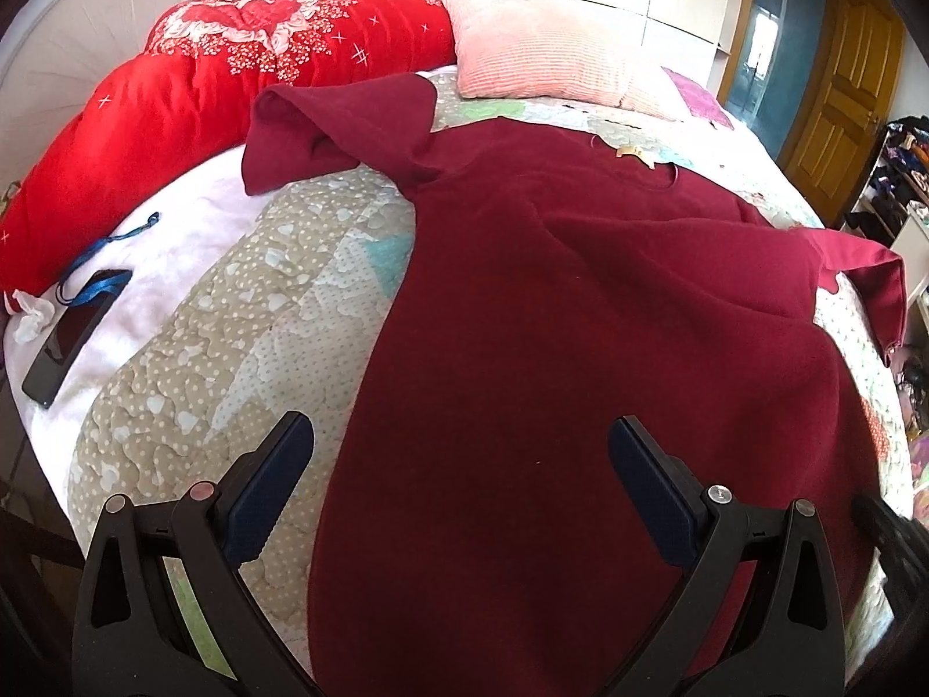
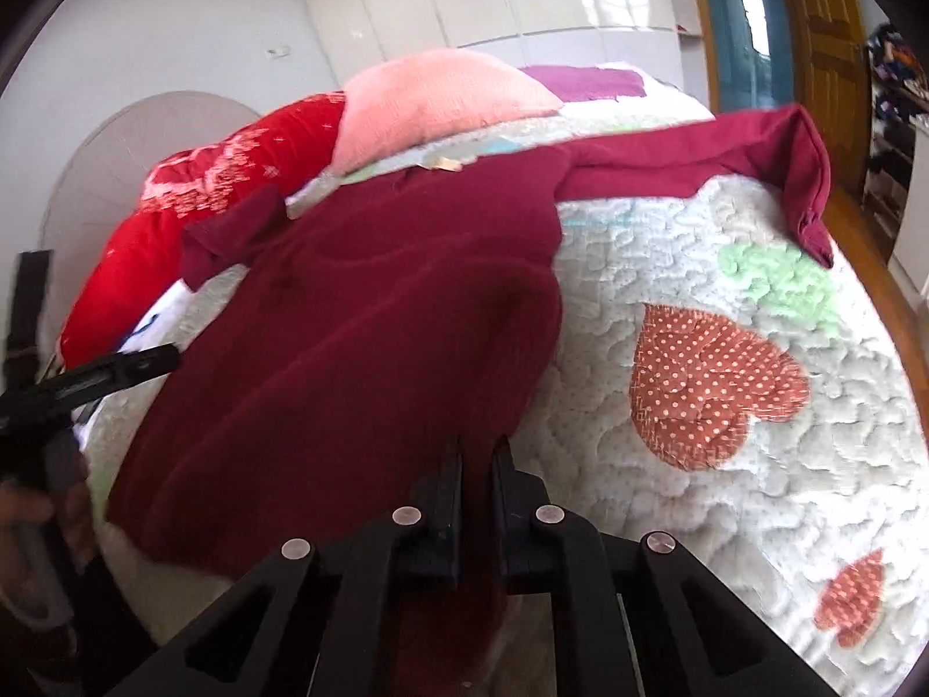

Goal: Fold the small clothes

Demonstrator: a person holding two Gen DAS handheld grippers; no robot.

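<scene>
Maroon fleece top (image 1: pixel 580 348), soft and matte, spread flat on quilted patchwork bed (image 1: pixel 203 360), long axis from hem near camera to neckline far, toward ribbed pink pillow (image 1: pixel 540 52). Sleeves flung sideways, crumpled. Left tool (image 1: pixel 458 459) spread wide above hem. Right tool (image 2: pixel 477 459) pinched narrow on hem edge.

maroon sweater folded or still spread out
Mostly spread: maroon sweater lies open on the quilt, sleeves out, right claw pinching its hem.
</scene>
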